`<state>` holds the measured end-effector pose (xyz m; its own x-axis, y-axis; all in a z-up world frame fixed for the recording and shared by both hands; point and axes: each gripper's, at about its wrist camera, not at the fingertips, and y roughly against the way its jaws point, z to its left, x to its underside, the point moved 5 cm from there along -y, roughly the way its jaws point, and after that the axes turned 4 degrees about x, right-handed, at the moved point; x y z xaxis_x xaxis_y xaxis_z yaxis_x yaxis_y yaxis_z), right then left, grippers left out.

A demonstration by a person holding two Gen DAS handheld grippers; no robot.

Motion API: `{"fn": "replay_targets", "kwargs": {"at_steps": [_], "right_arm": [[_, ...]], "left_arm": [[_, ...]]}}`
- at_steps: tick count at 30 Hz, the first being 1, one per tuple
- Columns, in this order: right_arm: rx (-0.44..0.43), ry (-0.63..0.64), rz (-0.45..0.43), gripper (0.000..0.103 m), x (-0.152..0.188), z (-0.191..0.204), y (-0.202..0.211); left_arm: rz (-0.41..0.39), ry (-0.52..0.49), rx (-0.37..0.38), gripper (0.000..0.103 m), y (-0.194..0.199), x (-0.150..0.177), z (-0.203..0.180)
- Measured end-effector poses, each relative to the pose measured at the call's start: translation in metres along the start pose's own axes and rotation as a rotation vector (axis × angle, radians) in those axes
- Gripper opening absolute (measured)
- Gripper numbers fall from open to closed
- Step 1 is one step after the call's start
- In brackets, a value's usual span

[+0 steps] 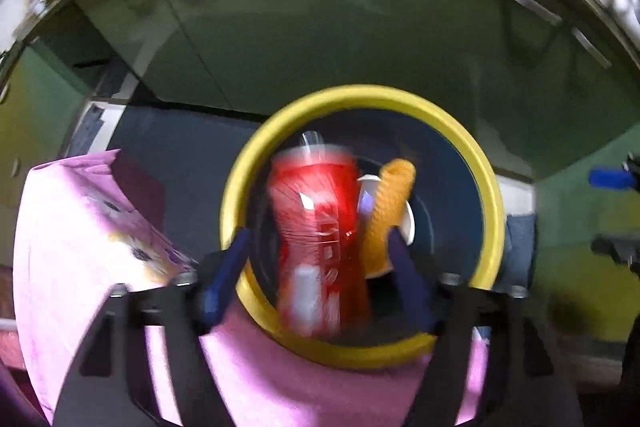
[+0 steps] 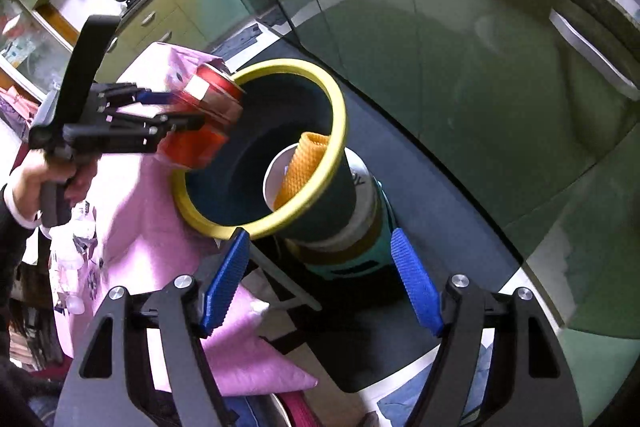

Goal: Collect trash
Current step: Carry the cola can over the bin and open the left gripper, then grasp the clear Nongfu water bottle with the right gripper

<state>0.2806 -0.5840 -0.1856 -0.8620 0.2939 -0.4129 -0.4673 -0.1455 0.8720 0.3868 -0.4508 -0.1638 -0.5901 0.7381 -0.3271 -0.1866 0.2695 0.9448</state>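
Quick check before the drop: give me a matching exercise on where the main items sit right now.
Things:
1. crushed red soda can
2. rolled orange mesh sleeve
3. yellow-rimmed dark bin
4. right gripper

States:
A. inside the white paper cup
B. jaws open, nothing between them
C. over the bin's mouth, at the left gripper
D. beside the pink cloth

Pairs: 1-C, 2-A, 3-D, 4-B

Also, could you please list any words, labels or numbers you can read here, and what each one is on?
No text reads clearly.
Red can: white lettering, too blurred to read.
Pale container under the yellow-rimmed bin: a dark mark, partly hidden, unreadable.
Pink cloth: a pattern only, no words.
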Motion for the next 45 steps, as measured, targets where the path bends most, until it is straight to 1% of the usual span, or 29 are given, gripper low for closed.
{"fn": "replay_targets", "kwargs": {"at_steps": [1, 4, 6, 7, 9, 10, 11, 13, 16, 18, 19, 22, 25, 28, 30, 31, 33, 35, 36, 38, 39, 42, 45], "right_arm": [[0.003, 0.002, 0.000, 0.077, 0.000, -0.001, 0.000], [0.005, 0.014, 0.001, 0.077, 0.000, 0.002, 0.000], [-0.001, 0.025, -0.002, 0.077, 0.000, 0.011, 0.000], [-0.005, 0.034, -0.004, 0.077, -0.001, 0.016, 0.000], [-0.016, 0.053, -0.010, 0.077, 0.001, 0.026, 0.002], [-0.025, 0.065, -0.012, 0.077, 0.001, 0.034, 0.002], [-0.034, 0.081, -0.014, 0.077, 0.002, 0.043, 0.004], [-0.050, 0.115, -0.016, 0.077, 0.004, 0.060, 0.005], [-0.088, 0.189, -0.013, 0.077, 0.011, 0.096, 0.009], [-0.124, 0.268, -0.009, 0.077, 0.020, 0.133, 0.012], [-0.143, 0.299, -0.005, 0.077, 0.025, 0.148, 0.012], [-0.223, 0.405, 0.015, 0.077, 0.042, 0.204, 0.013], [-0.302, 0.515, 0.049, 0.077, 0.060, 0.265, 0.009], [-0.356, 0.611, 0.089, 0.077, 0.076, 0.320, 0.000], [-0.367, 0.666, 0.112, 0.077, 0.079, 0.358, -0.006], [-0.369, 0.684, 0.122, 0.077, 0.080, 0.369, -0.008], [-0.350, 0.720, 0.158, 0.077, 0.074, 0.401, -0.021], [-0.320, 0.750, 0.193, 0.077, 0.070, 0.422, -0.031], [-0.300, 0.762, 0.229, 0.077, 0.069, 0.435, -0.039], [-0.279, 0.776, 0.281, 0.077, 0.066, 0.446, -0.051], [-0.253, 0.781, 0.318, 0.077, 0.067, 0.455, -0.061], [-0.216, 0.787, 0.387, 0.077, 0.070, 0.462, -0.078], [-0.182, 0.774, 0.436, 0.077, 0.072, 0.459, -0.090]], "left_arm": [[-0.012, 0.009, 0.012, 0.075, 0.005, -0.001, 0.001], [-0.034, 0.020, 0.035, 0.075, 0.023, 0.006, -0.002], [-0.069, 0.036, 0.076, 0.075, 0.050, 0.016, -0.007], [-0.100, 0.043, 0.088, 0.075, 0.071, 0.023, -0.010], [-0.150, 0.059, 0.094, 0.079, 0.100, 0.034, -0.009], [-0.188, 0.075, 0.089, 0.082, 0.123, 0.046, -0.009], [-0.210, 0.086, 0.086, 0.084, 0.137, 0.053, -0.010], [-0.266, 0.126, 0.090, 0.087, 0.175, 0.079, -0.005], [-0.316, 0.199, 0.073, 0.087, 0.212, 0.117, 0.011], [-0.354, 0.270, 0.069, 0.088, 0.236, 0.153, 0.025], [-0.380, 0.320, 0.060, 0.088, 0.248, 0.176, 0.034], [-0.421, 0.396, 0.011, 0.090, 0.266, 0.223, 0.047], [-0.458, 0.471, -0.098, 0.091, 0.279, 0.280, 0.055], [-0.483, 0.530, -0.137, 0.091, 0.284, 0.318, 0.056], [-0.508, 0.573, -0.153, 0.091, 0.287, 0.344, 0.055], [-0.520, 0.594, -0.160, 0.091, 0.289, 0.356, 0.056], [-0.544, 0.640, -0.181, 0.092, 0.292, 0.377, 0.055], [-0.558, 0.684, -0.193, 0.092, 0.293, 0.397, 0.058], [-0.563, 0.705, -0.191, 0.092, 0.293, 0.405, 0.060], [-0.561, 0.736, -0.182, 0.093, 0.291, 0.421, 0.062], [-0.558, 0.741, -0.179, 0.093, 0.289, 0.426, 0.063], [-0.542, 0.749, -0.156, 0.093, 0.281, 0.437, 0.065], [-0.521, 0.754, -0.134, 0.093, 0.271, 0.443, 0.064]]}}
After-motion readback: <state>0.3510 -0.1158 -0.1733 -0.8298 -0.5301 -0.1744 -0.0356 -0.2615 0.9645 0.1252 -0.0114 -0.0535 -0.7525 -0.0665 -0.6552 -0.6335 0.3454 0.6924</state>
